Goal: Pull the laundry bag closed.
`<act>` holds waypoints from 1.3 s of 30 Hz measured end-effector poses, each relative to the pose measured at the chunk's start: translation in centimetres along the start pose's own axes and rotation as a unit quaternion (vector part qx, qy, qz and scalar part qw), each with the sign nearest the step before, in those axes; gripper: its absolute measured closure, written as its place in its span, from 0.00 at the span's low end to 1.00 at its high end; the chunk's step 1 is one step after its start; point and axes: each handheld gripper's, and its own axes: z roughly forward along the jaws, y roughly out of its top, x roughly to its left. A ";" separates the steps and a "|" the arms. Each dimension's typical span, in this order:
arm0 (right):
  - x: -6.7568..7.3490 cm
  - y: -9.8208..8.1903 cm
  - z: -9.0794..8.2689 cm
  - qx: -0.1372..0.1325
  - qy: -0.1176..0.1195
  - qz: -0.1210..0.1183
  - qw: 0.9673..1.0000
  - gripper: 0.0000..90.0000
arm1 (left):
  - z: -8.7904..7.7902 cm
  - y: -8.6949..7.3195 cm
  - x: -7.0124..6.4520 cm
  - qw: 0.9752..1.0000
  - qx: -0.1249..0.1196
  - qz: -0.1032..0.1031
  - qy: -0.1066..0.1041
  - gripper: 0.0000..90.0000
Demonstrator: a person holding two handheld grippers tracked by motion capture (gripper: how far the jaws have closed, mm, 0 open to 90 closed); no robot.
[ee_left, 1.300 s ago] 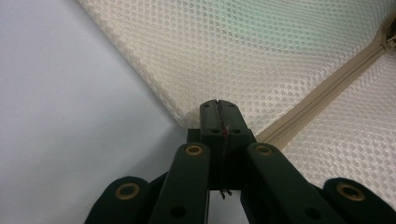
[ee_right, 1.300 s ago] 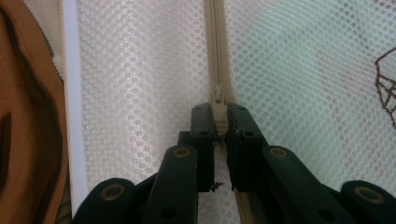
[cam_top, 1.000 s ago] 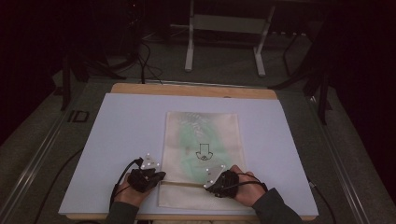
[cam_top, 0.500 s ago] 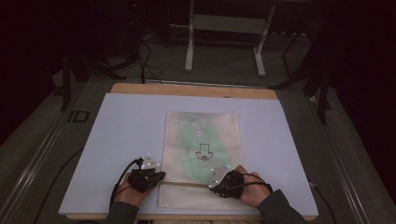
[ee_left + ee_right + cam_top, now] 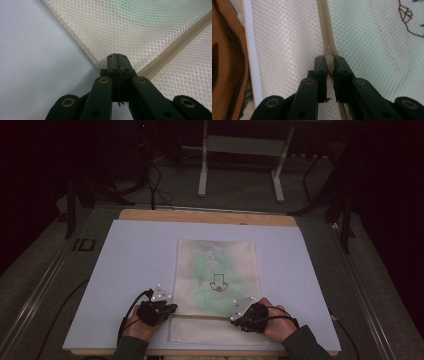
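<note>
Rightward along the zipper [image 5: 325, 30] my right gripper [image 5: 329, 61] drags the pull; left gripper [image 5: 117, 58] pinches the mesh bag's [image 5: 216, 270] corner; keep unzipping.

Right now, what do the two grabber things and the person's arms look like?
Each gripper, the left gripper and the right gripper, is black, topped by a grey three-cornered plate with pale dots. A black cable trails from each. Up close, two dark jaws hinge on brass-coloured rivets. The person wears dark sleeves.
</note>
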 end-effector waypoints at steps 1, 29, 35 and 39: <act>-0.1 -0.2 -0.1 0.000 0.001 0.001 1.000 0.92 | 0.0 0.0 0.0 1.000 0.000 0.001 0.000 1.00; -0.4 -2.5 -1.6 0.001 -0.012 0.027 1.000 0.92 | 0.0 0.0 0.0 1.000 0.001 0.000 0.000 1.00; -0.6 -3.1 -1.9 -0.001 -0.012 0.034 0.999 0.92 | 0.0 0.0 0.0 1.000 0.002 0.001 0.000 1.00; -0.6 -3.5 -2.1 0.000 -0.012 0.038 0.999 0.92 | 0.0 0.0 0.0 1.000 0.002 0.001 0.000 1.00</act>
